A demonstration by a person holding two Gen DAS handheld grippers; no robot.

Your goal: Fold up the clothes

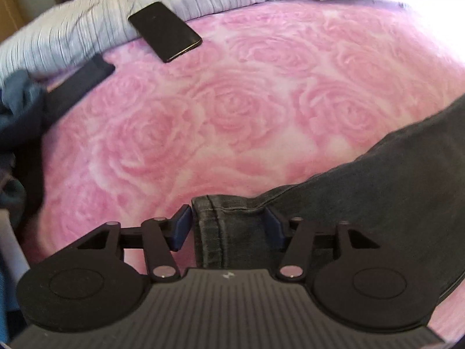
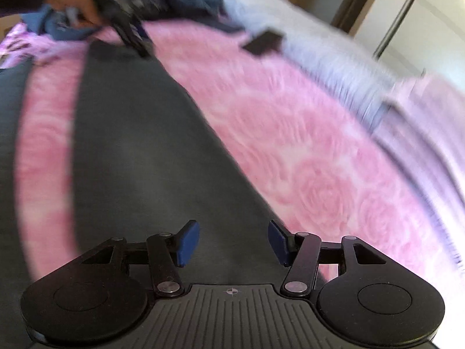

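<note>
In the left wrist view the left gripper [image 1: 228,226] sits closest, its jaws spread apart with the hem end of the dark grey jeans [image 1: 363,192] lying between the blue pads [image 1: 182,226]; neither pad presses the cloth (the hem only fills the gap). From there the trouser leg runs off to the right across the pink rose-patterned blanket [image 1: 232,110] that covers the bed. Farther on, a black phone [image 1: 165,31] lies flat at the blanket's far edge, partly on a white striped duvet [image 1: 87,29]. At the far left a heap of blue clothes [image 1: 17,99] sits beside a dark strip of cloth, blurred.

In the right wrist view the right gripper [image 2: 234,242] hovers low over the same jeans [image 2: 139,145], jaws released and wide apart, with dark denim beneath them but nothing pinched. The leg stretches away from this gripper toward the top of the view, where a hand [image 2: 75,0] holds the other gripper [image 2: 133,35] at the far end of the leg. Pink blanket [image 2: 305,151] lies to the right of the jeans, and beyond it the phone [image 2: 263,42] and the pale duvet [image 2: 319,52] appear smeared by motion
</note>
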